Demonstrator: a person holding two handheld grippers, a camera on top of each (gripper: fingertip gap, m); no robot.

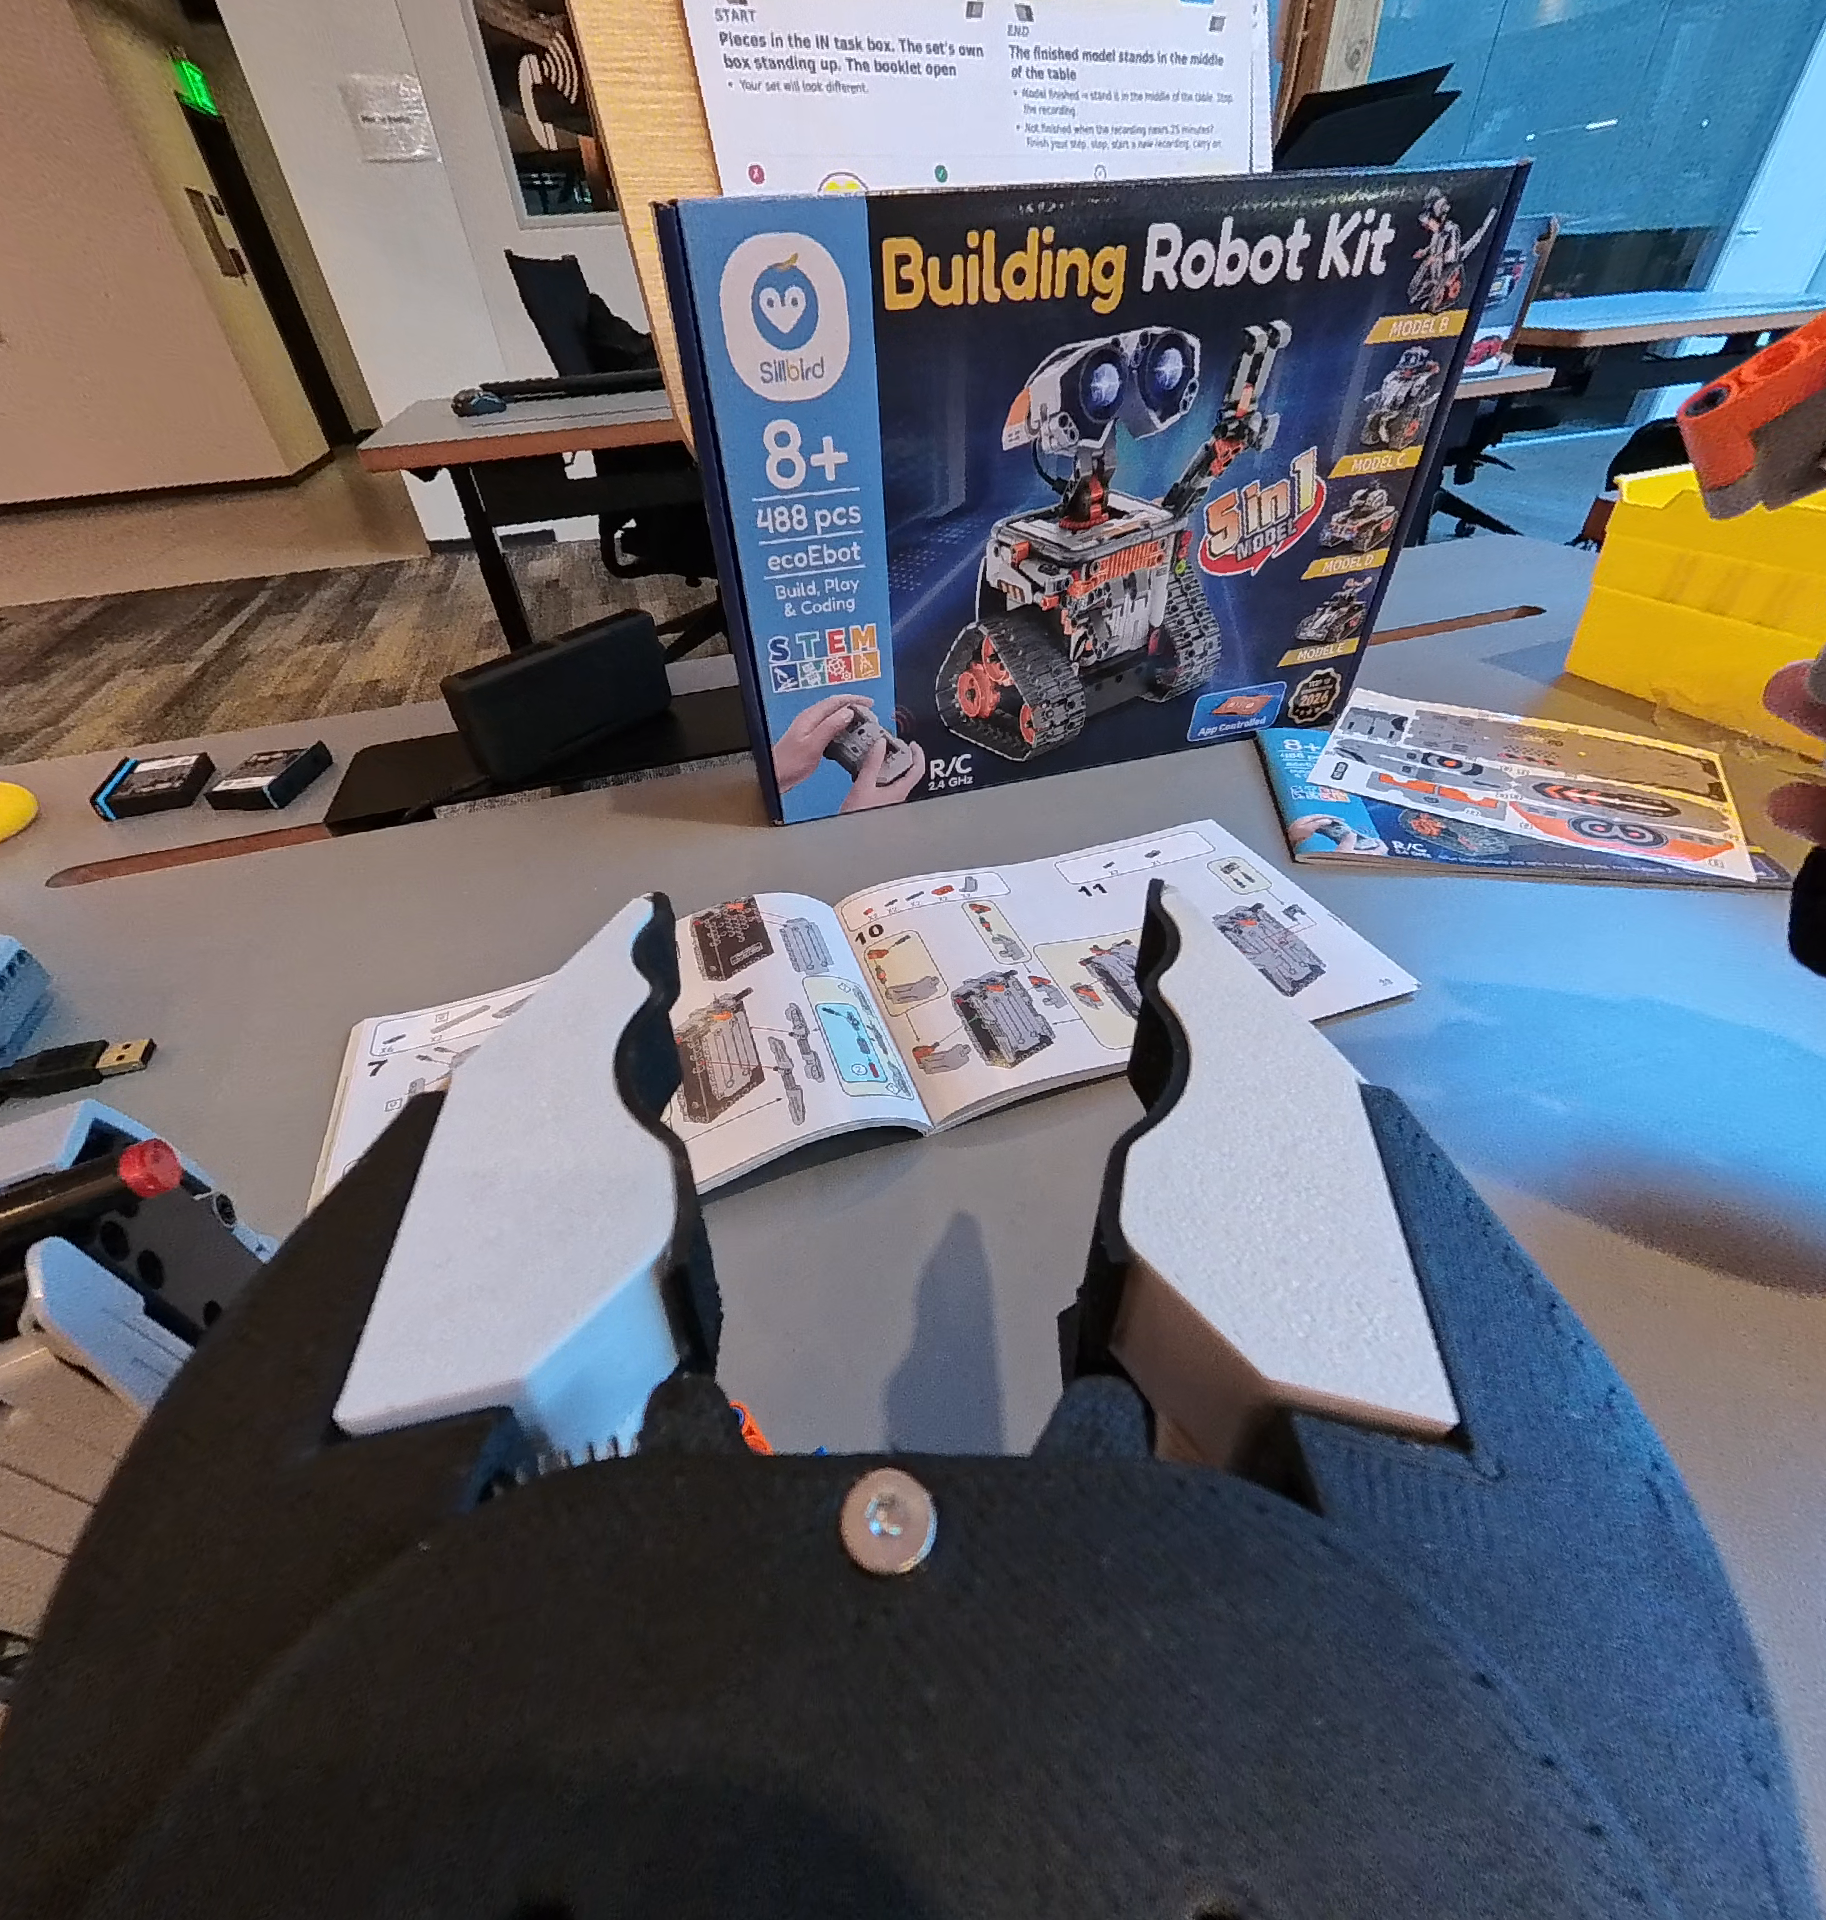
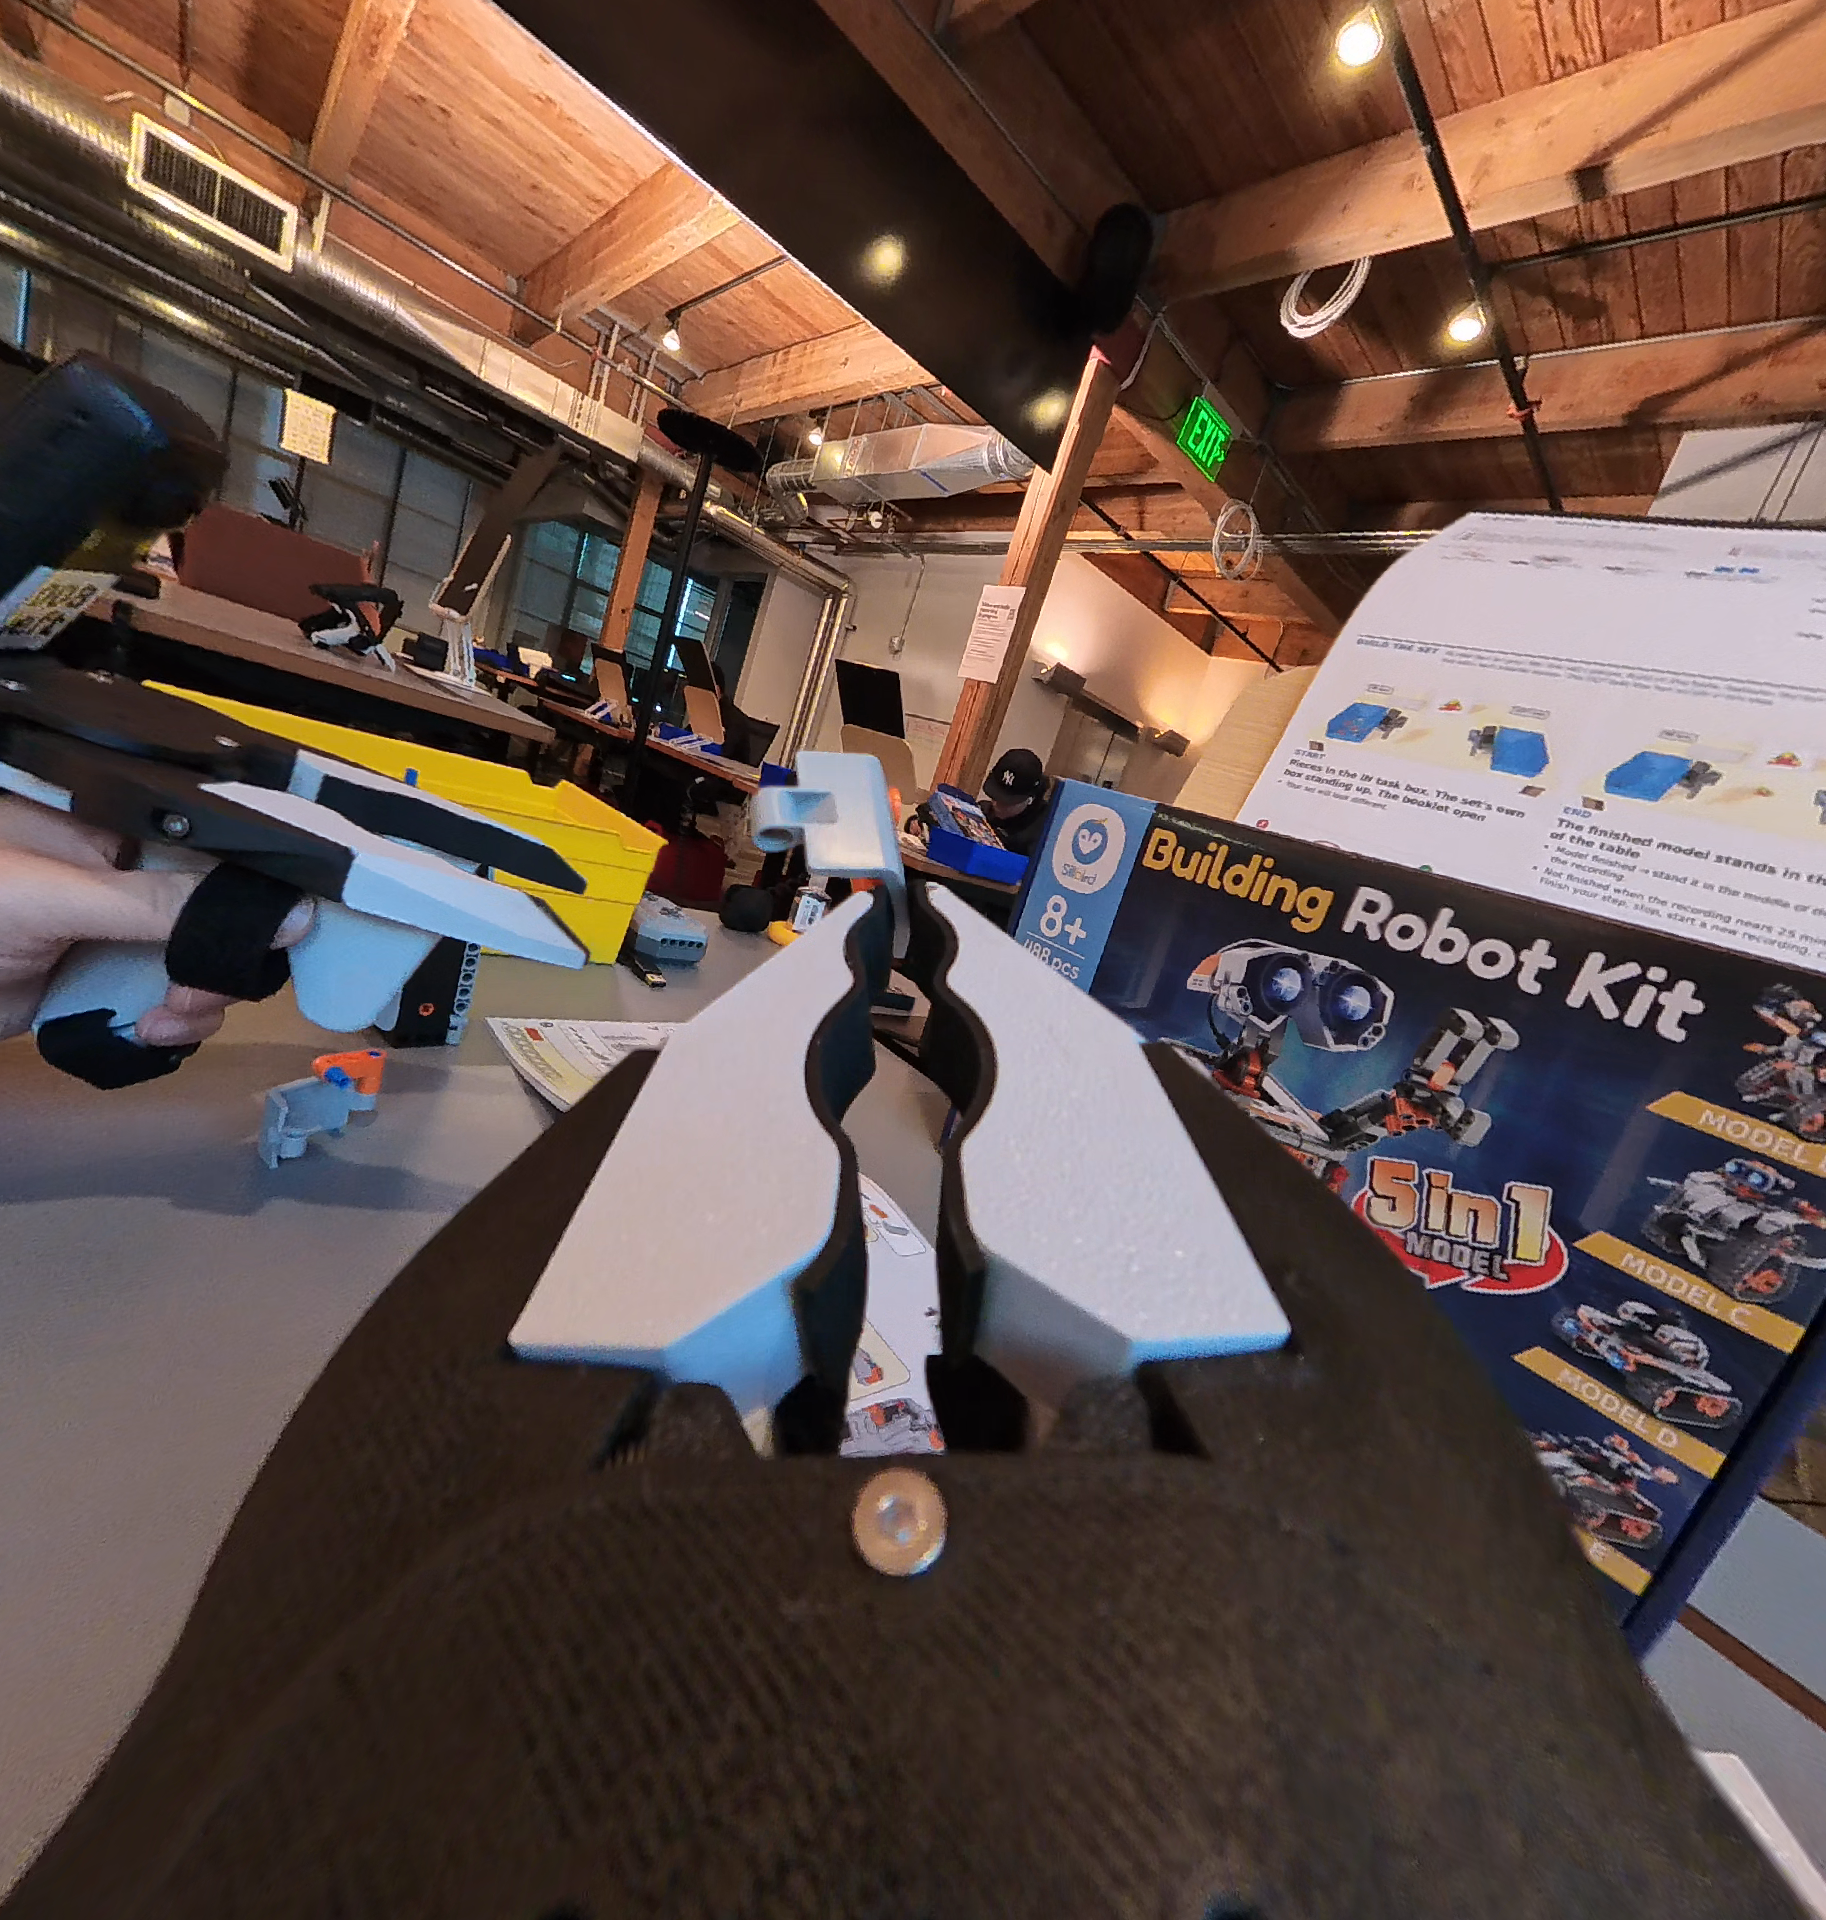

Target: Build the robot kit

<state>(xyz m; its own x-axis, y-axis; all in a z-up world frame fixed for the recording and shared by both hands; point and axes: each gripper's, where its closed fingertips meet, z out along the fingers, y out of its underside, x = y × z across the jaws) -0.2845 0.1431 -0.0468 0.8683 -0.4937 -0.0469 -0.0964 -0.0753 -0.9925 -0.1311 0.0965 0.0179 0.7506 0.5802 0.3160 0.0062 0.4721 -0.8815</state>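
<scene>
My left gripper [image 1: 909, 899] is open and empty, held just above the grey table [image 1: 1511, 1143] in front of an open instruction booklet [image 1: 971, 997]. It also shows in the right wrist view [image 2: 576, 920], held in a hand. My right gripper [image 2: 904, 899] is shut on a small grey brick piece [image 2: 836, 821] with an orange part, raised above the table. The piece also shows at the right edge of the left wrist view [image 1: 1766, 390]. The kit box [image 1: 1096, 468] stands upright behind the booklet.
A yellow bin [image 1: 1698, 613] stands at the right. A sticker sheet on a second booklet [image 1: 1511, 790] lies beside the box. A partly built model [image 1: 109, 1247] and a USB plug [image 1: 109, 1060] lie at the left. A small grey and orange piece [image 2: 317, 1101] lies on the table. My left gripper's tips are some 25 cm from the USB plug [image 1: 109, 1060]. Seen from the right wrist view [image 2: 649, 977] as well.
</scene>
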